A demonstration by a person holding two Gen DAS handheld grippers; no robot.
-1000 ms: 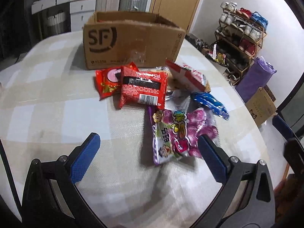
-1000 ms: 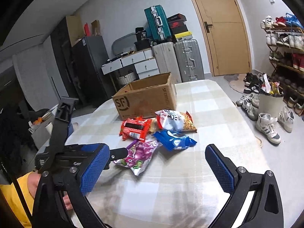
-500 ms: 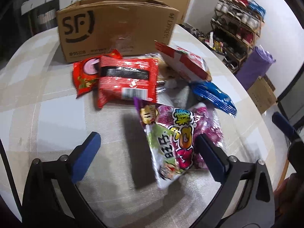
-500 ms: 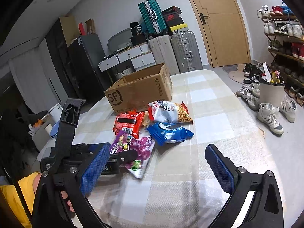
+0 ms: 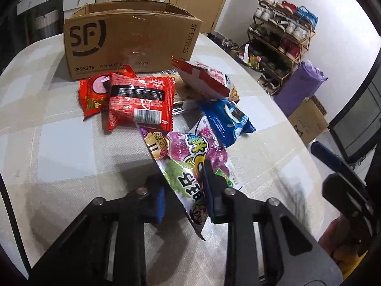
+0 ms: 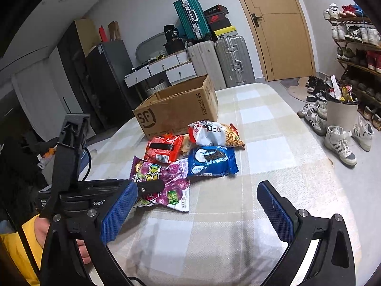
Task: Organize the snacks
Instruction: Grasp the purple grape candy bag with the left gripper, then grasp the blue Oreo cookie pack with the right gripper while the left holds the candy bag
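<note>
Snacks are all on the surface yet, none visibly inside the cardboard box, whose inside cannot be seen from either view. Left gripper has just closed its fingers on the near edge of the purple candy bag, which stands tilted up between the pads, its far end apparently on the cloth. Just beyond those fingers lie the red packet, a smaller red packet to its left, the blue cookie pack and the red-and-white noodle bag, with the box behind them. Right gripper hangs with fingers spread, holding nothing. Judging by this, sorting has barely begun: first pick is secured, four or more packets remain.
</note>
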